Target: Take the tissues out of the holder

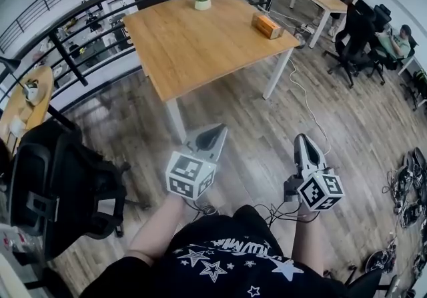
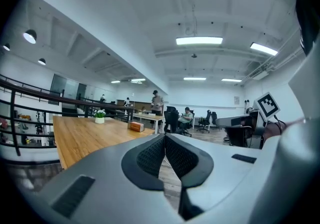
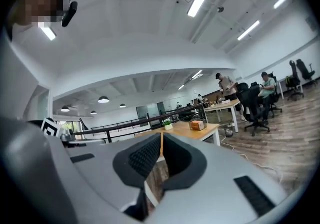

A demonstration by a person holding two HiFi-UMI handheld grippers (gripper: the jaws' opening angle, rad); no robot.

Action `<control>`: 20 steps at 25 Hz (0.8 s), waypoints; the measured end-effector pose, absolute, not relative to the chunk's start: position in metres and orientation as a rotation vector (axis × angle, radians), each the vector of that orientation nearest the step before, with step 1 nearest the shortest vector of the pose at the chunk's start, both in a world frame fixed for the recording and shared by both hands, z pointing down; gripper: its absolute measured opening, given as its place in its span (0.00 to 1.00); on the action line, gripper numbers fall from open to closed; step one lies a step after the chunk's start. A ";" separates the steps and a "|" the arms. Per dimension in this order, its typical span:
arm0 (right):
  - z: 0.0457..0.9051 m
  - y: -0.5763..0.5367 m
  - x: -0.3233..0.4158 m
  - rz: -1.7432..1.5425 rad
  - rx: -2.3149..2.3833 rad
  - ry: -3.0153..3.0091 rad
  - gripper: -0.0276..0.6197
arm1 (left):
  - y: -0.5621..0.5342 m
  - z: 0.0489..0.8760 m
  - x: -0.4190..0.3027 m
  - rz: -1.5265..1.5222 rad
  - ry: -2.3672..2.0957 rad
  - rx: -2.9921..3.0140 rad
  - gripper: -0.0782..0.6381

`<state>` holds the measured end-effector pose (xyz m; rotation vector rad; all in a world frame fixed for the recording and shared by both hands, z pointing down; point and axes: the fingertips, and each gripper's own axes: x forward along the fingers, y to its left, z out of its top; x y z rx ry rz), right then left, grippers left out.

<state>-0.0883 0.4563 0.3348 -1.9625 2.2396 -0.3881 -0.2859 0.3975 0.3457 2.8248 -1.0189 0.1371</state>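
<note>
The tissue holder [image 1: 269,25], a small wooden box, stands near the right edge of the wooden table [image 1: 193,43], far ahead of me. It shows small in the left gripper view [image 2: 135,126] and in the right gripper view [image 3: 197,125]. My left gripper [image 1: 217,131] and right gripper [image 1: 301,138] hang over the wood floor, well short of the table, both pointing towards it. In each gripper view the pads meet, left gripper [image 2: 164,139] and right gripper [image 3: 161,136], with nothing between them.
A small potted plant [image 1: 202,0] stands at the table's far edge, by a dark railing [image 1: 100,7]. A black office chair [image 1: 60,183] stands close at my left. A cable [image 1: 303,97] runs over the floor right of the table. A person [image 1: 400,40] sits at desks far right.
</note>
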 end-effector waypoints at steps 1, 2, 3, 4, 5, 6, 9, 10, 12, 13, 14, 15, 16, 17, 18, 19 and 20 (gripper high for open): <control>0.333 0.459 -0.089 -0.394 -1.936 2.227 0.08 | 0.400 0.348 -0.286 0.147 -1.010 2.825 0.13; 0.331 0.462 -0.090 -0.395 -1.922 2.218 0.08 | 0.401 0.351 -0.286 0.154 -1.002 2.823 0.13; 0.331 0.463 -0.090 -0.391 -1.922 2.214 0.08 | 0.402 0.353 -0.285 0.158 -0.994 2.820 0.13; 0.332 0.465 -0.089 -0.389 -1.934 2.211 0.08 | 0.401 0.354 -0.284 0.159 -0.987 2.819 0.13; 0.335 0.465 -0.086 -0.390 -1.952 2.205 0.09 | 0.401 0.354 -0.282 0.157 -0.977 2.822 0.13; 0.338 0.466 -0.083 -0.397 -1.971 2.192 0.08 | 0.402 0.354 -0.279 0.156 -0.965 2.830 0.13; 0.349 0.467 -0.071 -0.440 -2.012 2.136 0.09 | 0.404 0.355 -0.271 0.169 -0.924 2.864 0.13; 0.353 0.466 -0.067 -0.452 -2.019 2.121 0.09 | 0.404 0.357 -0.269 0.179 -0.914 2.868 0.13; 0.360 0.463 -0.059 -0.470 -2.030 2.104 0.09 | 0.400 0.361 -0.264 0.193 -0.909 2.864 0.13; 0.364 0.459 -0.056 -0.477 -2.033 2.101 0.09 | 0.396 0.364 -0.263 0.196 -0.916 2.857 0.13; 0.368 0.455 -0.052 -0.484 -2.034 2.103 0.09 | 0.392 0.365 -0.261 0.197 -0.926 2.848 0.13; 0.371 0.451 -0.048 -0.492 -2.033 2.107 0.09 | 0.388 0.366 -0.259 0.198 -0.936 2.840 0.13; 0.374 0.447 -0.043 -0.503 -2.031 2.112 0.09 | 0.384 0.367 -0.255 0.198 -0.941 2.835 0.13; 0.376 0.444 -0.038 -0.513 -2.031 2.117 0.09 | 0.381 0.368 -0.250 0.199 -0.941 2.832 0.13; 0.378 0.439 -0.033 -0.521 -2.029 2.123 0.09 | 0.377 0.369 -0.245 0.201 -0.940 2.831 0.13; 0.379 0.433 -0.030 -0.525 -2.023 2.134 0.09 | 0.373 0.369 -0.241 0.205 -0.942 2.832 0.13; 0.381 0.425 -0.028 -0.527 -2.012 2.148 0.09 | 0.367 0.370 -0.238 0.210 -0.951 2.831 0.13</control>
